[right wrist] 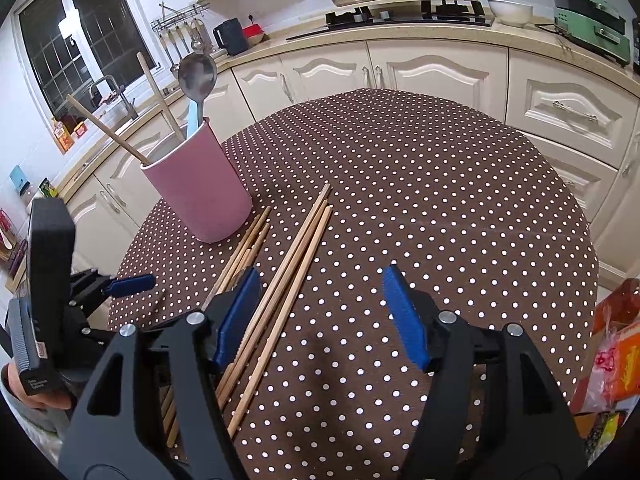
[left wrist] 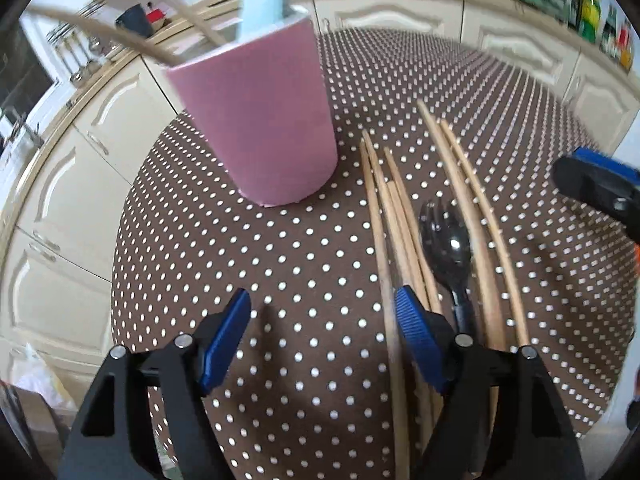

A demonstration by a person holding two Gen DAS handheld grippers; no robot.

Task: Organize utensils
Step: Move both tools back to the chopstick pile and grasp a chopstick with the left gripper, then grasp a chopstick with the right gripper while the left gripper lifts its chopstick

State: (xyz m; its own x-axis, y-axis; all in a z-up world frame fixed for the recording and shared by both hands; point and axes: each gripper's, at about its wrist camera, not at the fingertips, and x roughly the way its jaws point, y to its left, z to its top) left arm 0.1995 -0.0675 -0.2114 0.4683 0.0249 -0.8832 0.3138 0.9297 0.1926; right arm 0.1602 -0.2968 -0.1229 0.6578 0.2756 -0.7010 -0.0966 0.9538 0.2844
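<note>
Both pairs of jaws are standing spread apart, gripping nothing; the left gripper (left wrist: 322, 340) is hovering over the dotted tablecloth (left wrist: 300, 248), its right finger above the loose chopsticks (left wrist: 400, 216); a black spork (left wrist: 446, 240) is lying among them; the right gripper (right wrist: 320, 312) is hovering nearby; the pink cup (right wrist: 200, 192) is holding a spoon (right wrist: 197, 76).
</note>
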